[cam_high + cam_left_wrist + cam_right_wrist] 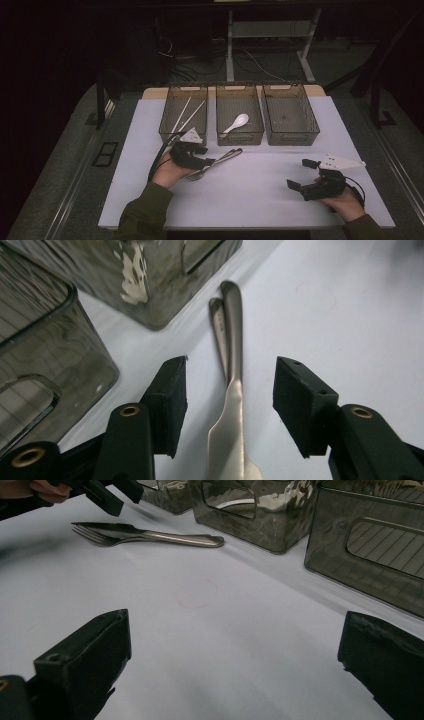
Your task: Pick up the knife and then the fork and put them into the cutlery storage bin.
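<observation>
On the white counter [260,200] stand three dark see-through bins in a row by the far edge. The left bin [183,114] has chopsticks [186,114] in it. The middle bin [239,114] has a white spoon [236,123] in it. The right bin [290,114] looks empty. So some sorting looks done, and it seems the metal things are what is left.

A knife [150,531] and a fork [92,536] lie close together on the counter, just in front of the left and middle bins. They are long and thin. In the high view their handles point up and to the right, toward the middle bin, and the fork's prongs point down and to the left, toward the near left corner. They lie flat, side by side and touching.

The left claw [230,385] is down over the two of them, near the middle of their length. Its jaws are part way apart, one on each side of the metal, and the pads do not press on it yet. I think the next job is to pinch one and carry it to a bin, most likely the right one.

The right claw [300,175] waits near the right edge of the counter. Its jaws are wide apart and hold nothing.
</observation>
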A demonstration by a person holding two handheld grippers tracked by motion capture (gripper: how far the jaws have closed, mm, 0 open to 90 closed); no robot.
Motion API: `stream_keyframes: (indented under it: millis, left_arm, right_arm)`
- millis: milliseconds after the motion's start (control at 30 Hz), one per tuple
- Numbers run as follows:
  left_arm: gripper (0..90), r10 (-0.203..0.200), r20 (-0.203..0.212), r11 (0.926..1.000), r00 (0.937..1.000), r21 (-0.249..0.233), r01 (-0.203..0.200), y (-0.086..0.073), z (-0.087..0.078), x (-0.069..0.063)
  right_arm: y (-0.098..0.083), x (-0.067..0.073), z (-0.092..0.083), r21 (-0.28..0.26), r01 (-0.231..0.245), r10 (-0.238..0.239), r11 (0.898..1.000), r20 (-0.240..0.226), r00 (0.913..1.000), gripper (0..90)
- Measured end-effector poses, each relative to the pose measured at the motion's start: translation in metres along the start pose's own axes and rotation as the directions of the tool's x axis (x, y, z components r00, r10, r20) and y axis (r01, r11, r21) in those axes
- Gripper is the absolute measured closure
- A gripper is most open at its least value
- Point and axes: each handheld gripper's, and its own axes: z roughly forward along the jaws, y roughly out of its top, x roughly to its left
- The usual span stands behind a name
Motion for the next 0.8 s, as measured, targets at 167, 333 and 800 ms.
stream_keyframes:
  millis: [167,333,800]
  left_arm:
    - [48.8,-0.005,0.033,0.9997,0.9995,0.025,0.004,-0.001,0.012,0.002]
    - [52.5,0.015,0.048,0.9975,0.9987,0.069,-0.018,-0.003,0.020,0.005]
    - [60.8,0.005,0.063,0.9943,0.9980,0.106,-0.011,-0.009,0.028,0.012]
  right_arm:
    - [-0.001,0.000,0.001,0.005,0.005,-0.005,1.000,-0.002,1.0000,0.5]
    - [-0.001,0.000,0.000,0.004,0.001,-0.001,1.000,-0.002,1.0000,0.5]
    - [-0.001,0.000,-0.001,0.006,-0.001,0.001,1.000,0.003,1.0000,0.5]
